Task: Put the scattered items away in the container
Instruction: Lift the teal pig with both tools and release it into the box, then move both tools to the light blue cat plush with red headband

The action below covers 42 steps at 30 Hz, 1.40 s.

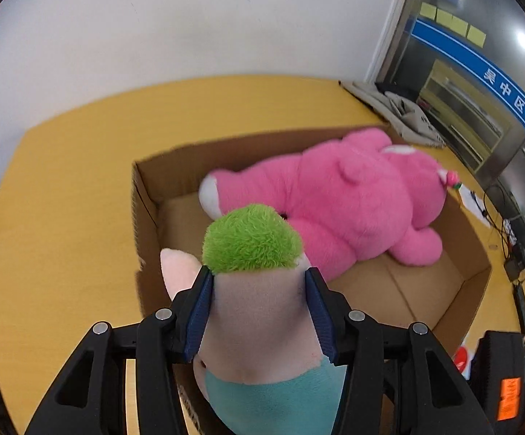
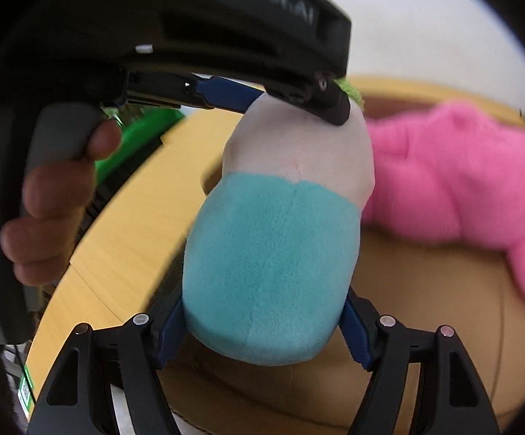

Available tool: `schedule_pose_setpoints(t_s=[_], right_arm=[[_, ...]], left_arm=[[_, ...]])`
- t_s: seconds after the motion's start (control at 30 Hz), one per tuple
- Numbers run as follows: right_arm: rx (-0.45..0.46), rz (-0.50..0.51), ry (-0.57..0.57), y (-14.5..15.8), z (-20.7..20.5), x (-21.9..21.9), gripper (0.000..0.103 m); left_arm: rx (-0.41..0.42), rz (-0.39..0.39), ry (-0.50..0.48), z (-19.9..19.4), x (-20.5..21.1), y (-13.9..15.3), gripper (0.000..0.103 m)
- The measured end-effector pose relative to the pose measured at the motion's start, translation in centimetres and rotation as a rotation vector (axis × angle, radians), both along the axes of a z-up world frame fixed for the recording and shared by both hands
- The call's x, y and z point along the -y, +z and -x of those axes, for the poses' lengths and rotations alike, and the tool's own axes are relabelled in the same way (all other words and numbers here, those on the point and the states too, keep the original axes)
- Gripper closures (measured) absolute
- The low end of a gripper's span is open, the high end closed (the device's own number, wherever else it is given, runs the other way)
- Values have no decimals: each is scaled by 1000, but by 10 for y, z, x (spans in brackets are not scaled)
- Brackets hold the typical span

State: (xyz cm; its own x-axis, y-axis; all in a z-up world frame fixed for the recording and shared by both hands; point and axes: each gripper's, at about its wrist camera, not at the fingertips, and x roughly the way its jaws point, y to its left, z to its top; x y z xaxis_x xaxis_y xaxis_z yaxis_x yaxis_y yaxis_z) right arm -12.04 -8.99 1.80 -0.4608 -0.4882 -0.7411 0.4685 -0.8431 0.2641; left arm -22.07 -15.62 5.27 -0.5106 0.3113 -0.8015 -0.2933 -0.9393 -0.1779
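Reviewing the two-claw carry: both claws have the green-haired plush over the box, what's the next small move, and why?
Probably lower it a little into the bare corner of the cardboard box, then release. The left claw pinches the green-haired plush near its head and the right claw its teal end. It already hangs above the box's near wall, and the pink plush fills the far side.
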Motion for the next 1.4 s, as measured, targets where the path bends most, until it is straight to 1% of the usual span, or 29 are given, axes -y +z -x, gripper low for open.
schedule_pose_setpoints(t_s=[0.07, 0.1, 0.17, 0.2, 0.27, 0.3, 0.33, 0.4, 0.43, 0.5, 0.6, 0.7, 0.77, 0.8, 0.83, 0.9, 0.93, 0.97, 1.07, 1.2, 1.33, 1.4], right_arm=[[43, 1, -7, -2, -1, 0, 27], [69, 11, 0, -1, 0, 1, 26], [130, 45, 40, 0, 1, 4, 22], [144, 43, 64, 0, 0, 7, 21], [143, -6, 120, -2, -2, 13, 15], [137, -28, 148, -3, -3, 14, 15], [134, -30, 160, -1, -4, 11, 15], [136, 15, 159, 7, -5, -5, 15], [128, 47, 149, 15, -5, -17, 15], [83, 79, 117, 31, -7, -42, 15], [29, 127, 81, 55, -14, -83, 15], [-8, 159, 63, 71, -33, -118, 15], [-17, 163, 66, 78, -54, -123, 15], [-22, 162, 78, 78, -68, -135, 15], [-26, 159, 89, 76, -81, -146, 13], [-47, 151, 88, 74, -109, -162, 8], [-58, 147, 78, 70, -126, -168, 2], [-65, 141, 67, 65, -140, -176, 0], [-58, 132, 60, 47, -168, -196, 0], [-74, 103, 61, 34, -190, -206, 0], [-113, 76, 51, 31, -214, -213, 0], [-131, 67, 40, 33, -227, -219, 0]], left_arm=[[17, -10, 5, -1, 2, -7, 48], [26, 3, 12, -3, 4, -10, 48], [33, 23, 17, -6, 6, -13, 48], [35, 23, 27, -7, 7, -13, 47], [45, 39, 51, -6, 6, -12, 45], [44, 43, 68, -7, 6, -10, 43], [40, 38, 80, -8, 4, -6, 43], [20, 36, 107, -14, 6, 2, 43], [-4, 48, 121, -20, 7, 9, 43], [-39, 56, 134, -33, 10, 23, 41], [-56, 42, 158, -53, 15, 36, 41], [-92, 53, 203, -86, 16, 50, 40], [-143, 73, 231, -117, 15, 61, 32], [-178, 70, 248, -138, 13, 67, 22], [-203, 53, 258, -156, 13, 71, 13], [-229, -17, 278, -195, 13, 75, 7], [-232, -43, 292, -210, 14, 75, 6], [-232, -62, 309, -223, 15, 73, 5], [-226, -106, 351, -261, 10, 62, 4], [-222, -91, 367, -298, -18, 46, 4], [-243, -88, 332, -328, -55, 37, 4], [-258, -68, 314, -340, -72, 31, 4]])
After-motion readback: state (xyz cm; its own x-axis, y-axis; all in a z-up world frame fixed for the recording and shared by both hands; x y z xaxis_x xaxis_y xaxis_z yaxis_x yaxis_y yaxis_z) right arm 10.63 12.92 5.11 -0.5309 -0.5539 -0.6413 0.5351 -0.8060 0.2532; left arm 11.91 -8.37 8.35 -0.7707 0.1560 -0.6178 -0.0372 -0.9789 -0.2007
